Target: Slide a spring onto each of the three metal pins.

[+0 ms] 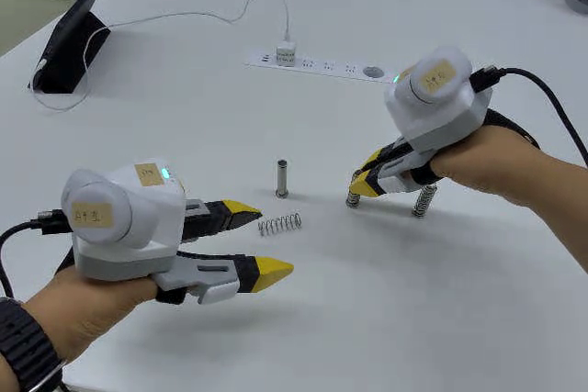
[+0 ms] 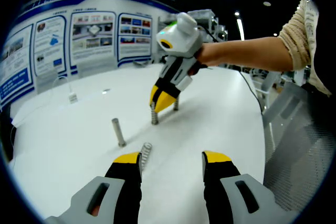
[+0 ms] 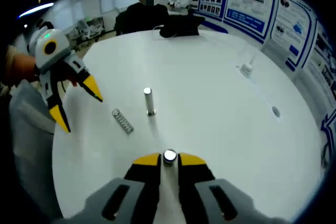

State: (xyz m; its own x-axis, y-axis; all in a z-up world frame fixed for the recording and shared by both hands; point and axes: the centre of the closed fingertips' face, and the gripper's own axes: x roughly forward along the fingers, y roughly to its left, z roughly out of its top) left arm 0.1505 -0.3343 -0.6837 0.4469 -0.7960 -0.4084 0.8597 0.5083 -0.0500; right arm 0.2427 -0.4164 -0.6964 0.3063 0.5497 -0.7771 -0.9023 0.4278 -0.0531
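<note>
On pin [image 3: 169, 155], right gripper [image 1: 360, 186] clamped; label [image 1: 439, 75] unreadable.

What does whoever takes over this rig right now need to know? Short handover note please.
Left gripper: open, empty, jaws pointing toward the loose spring, which lies flat on the table.
Right gripper: jaws closed around the gripped pin, which carries a spring. I cannot tell if that spring is fully seated.
Second sprung pin: upright, just beside the gripped pin.
Bare pin: upright, close to the loose spring.
Done: two pins have springs.
Left: pick up the loose spring and slide it onto the bare pin.
</note>
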